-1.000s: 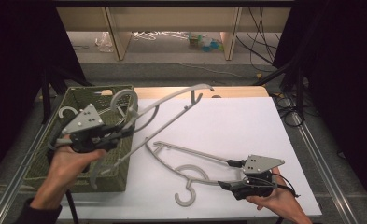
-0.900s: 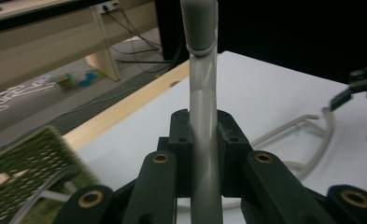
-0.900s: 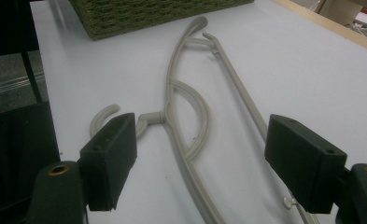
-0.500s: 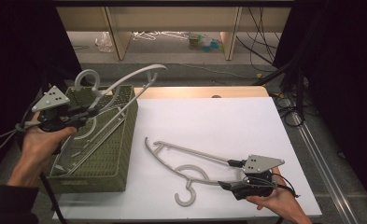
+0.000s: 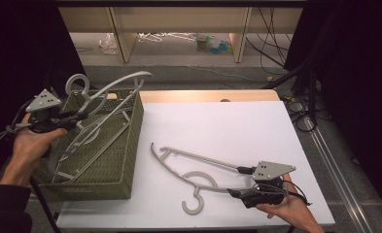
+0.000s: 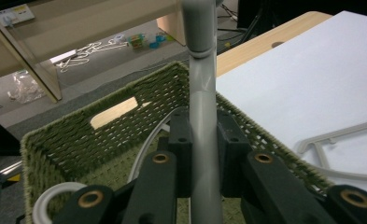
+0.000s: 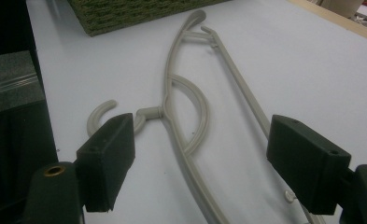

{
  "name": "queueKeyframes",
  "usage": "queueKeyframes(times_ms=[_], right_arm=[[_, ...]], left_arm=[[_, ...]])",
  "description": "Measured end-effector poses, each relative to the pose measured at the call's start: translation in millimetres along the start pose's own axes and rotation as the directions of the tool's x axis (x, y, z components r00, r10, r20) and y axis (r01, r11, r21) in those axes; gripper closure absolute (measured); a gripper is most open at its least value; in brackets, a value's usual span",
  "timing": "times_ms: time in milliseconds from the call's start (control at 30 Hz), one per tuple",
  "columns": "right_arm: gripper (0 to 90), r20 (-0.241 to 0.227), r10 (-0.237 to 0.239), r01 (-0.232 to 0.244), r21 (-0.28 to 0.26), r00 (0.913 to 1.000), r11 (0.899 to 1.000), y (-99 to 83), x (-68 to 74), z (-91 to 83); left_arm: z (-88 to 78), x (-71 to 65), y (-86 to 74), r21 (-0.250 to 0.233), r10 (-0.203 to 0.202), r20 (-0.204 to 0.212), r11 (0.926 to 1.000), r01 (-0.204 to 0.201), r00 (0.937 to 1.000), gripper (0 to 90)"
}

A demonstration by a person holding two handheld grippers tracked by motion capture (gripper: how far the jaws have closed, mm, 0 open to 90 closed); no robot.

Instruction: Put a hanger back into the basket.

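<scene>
Left tongs [image 5: 84, 115] clenched on a grey hanger [image 5: 112, 86], held tilted over the green wicker basket [image 5: 130, 145] at the bench's [image 5: 217, 121] left edge. Second grey hanger [image 5: 188, 167] lies flat mid-bench. Right tongs [image 5: 234, 180] released, jaws straddling its end without pressing.

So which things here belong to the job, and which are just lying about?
In the job:
- hanger clamped in the left tongs
- woven basket
- hanger on the white table, between the open right tongs

Lying about:
- floor clutter beyond the table
- cables
</scene>
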State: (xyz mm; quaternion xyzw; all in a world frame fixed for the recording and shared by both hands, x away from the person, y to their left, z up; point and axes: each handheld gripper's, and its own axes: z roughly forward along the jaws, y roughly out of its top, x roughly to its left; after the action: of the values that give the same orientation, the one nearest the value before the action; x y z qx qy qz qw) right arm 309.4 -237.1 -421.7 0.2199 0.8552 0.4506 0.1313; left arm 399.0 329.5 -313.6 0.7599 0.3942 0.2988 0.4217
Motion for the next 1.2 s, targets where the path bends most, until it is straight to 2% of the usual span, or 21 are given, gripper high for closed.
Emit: queueKeyframes(times_ms=[133, 300, 433, 533, 633, 767, 833, 867, 900, 967, 1133, 1167, 1200], right_arm=[[24.4, 0.0, 0.003, -0.003, 0.001, 1.0, 1.0, -0.4, -0.3, 0.2], [23.8, -0.003, 0.006, -0.006, 0.003, 1.0, 1.0, -0.7, -0.2, 0.9], [21.0, -0.006, 0.007, -0.007, 0.001, 1.0, 1.0, -0.6, 0.1, 0.9], [20.7, 0.0, 0.005, -0.005, -0.012, 1.0, 1.0, -1.2, 0.6, 2.7], [20.2, -0.007, 0.005, -0.005, 0.001, 1.0, 1.0, -0.9, 0.3, 1.6], [20.1, -0.004, 0.003, -0.003, -0.009, 1.0, 1.0, -1.2, 0.5, 2.6], [20.1, -0.008, 0.001, -0.001, 0.004, 1.0, 1.0, -1.1, 0.2, 1.9], [20.1, -0.009, 0.001, -0.001, 0.004, 1.0, 1.0, -1.2, 0.2, 2.1], [20.1, -0.01, 0.002, -0.002, 0.006, 0.9999, 1.0, -1.3, 0.3, 2.2], [20.1, -0.011, 0.002, -0.002, 0.008, 0.9999, 1.0, -1.5, 0.2, 2.5], [20.2, -0.012, 0.002, -0.001, 0.01, 0.9999, 1.0, -1.5, 0.4, 2.5], [20.2, -0.012, 0.001, -0.001, 0.01, 0.9999, 1.0, -1.5, 0.4, 2.6], [20.2, -0.012, 0.001, -0.001, 0.01, 0.9999, 1.0, -1.5, 0.3, 2.6]], left_arm=[[0.4, 7.2, -6.7, 0.007, -0.009, -0.013, 0.9999, 0.009, 0.9999, 78.8], [2.2, 16.8, -16.8, 0.002, -0.006, -0.005, 1.0, 0.007, 1.0, 78.8], [1.6, 23.0, -24.8, 0.019, -0.021, -0.024, 0.9996, 0.022, 0.9995, 78.8], [1.7, 26.9, -30.4, 0.022, -0.034, -0.021, 0.9992, 0.034, 0.9992, 78.8], [1.3, 30.3, -35.6, 0.037, -0.037, -0.031, 0.9986, 0.038, 0.9988, 78.8], [0.2, 33.7, -42.7, 0.057, -0.049, -0.04, 0.9971, 0.051, 0.998, 78.8], [0.2, 34.4, -46.3, 0.058, -0.058, -0.034, 0.9966, 0.059, 0.9978, 78.8], [-0.2, 35.0, -47.6, 0.066, -0.049, -0.033, 0.9965, 0.051, 0.9982, 78.8], [-0.1, 34.5, -49.3, 0.07, -0.061, -0.031, 0.9955, 0.063, 0.9976, 78.8], [0.6, 35.4, -51.9, 0.08, -0.054, -0.033, 0.9952, 0.057, 0.998, 78.9], [4.9, 37.2, -59.0, 0.104, -0.078, -0.024, 0.9914, 0.08, 0.9966, 78.8], [5.3, 38.5, -60.0, 0.124, -0.055, -0.02, 0.9906, 0.058, 0.9983, 78.8], [6.9, 37.2, -61.6, 0.126, -0.069, -0.023, 0.9895, 0.071, 0.9974, 78.8]])
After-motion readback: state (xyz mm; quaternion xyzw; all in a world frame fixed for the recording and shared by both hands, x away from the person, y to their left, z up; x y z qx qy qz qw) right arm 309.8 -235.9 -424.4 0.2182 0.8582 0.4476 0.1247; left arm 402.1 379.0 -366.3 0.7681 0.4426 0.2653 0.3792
